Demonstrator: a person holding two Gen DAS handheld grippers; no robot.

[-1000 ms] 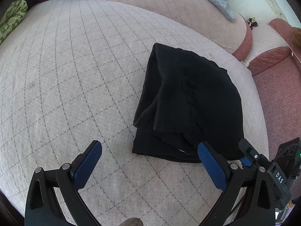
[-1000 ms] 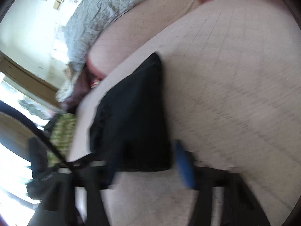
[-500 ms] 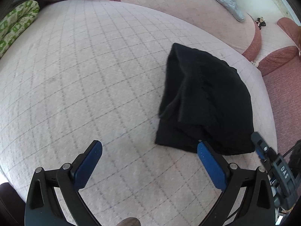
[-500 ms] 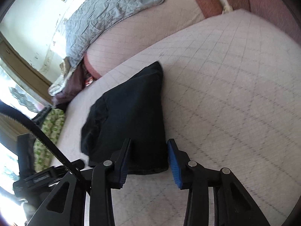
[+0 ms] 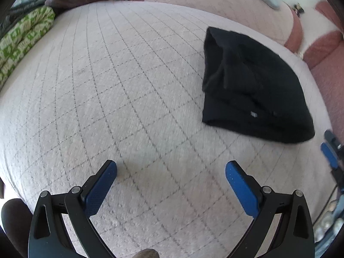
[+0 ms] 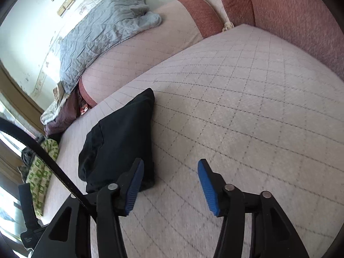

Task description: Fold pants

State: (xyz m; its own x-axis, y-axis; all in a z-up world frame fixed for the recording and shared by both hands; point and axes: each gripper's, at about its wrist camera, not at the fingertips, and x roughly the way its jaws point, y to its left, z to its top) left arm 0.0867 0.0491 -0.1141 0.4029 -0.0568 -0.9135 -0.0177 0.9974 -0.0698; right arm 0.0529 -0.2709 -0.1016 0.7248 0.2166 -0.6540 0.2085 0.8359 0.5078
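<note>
Nearest, two tools, each with two blue pads, four pads in all. Left tool (image 5: 171, 165) spread wide over bare quilted cushion (image 5: 107, 86), nothing between its pads; right tool (image 6: 171, 162) parted about halfway, jaws just now opening further, only cushion fabric between them. Beyond, one pair of black pants (image 5: 251, 86) lying folded into a compact bundle on the cushion; ahead and right of the left tool, well apart from it; ahead and left of the right tool, with the near corner just behind that tool's left-hand pad, contact not clear. One small white label (image 5: 253, 114) on the pants near the front edge, too small to read. Farther off, one green-and-white patterned cloth (image 5: 21, 36) at the cushion's far left edge; one grey quilt (image 6: 103, 32) heaped on a second cushion behind; two frames (image 6: 66, 4) on the pale wall, contents not legible.
</note>
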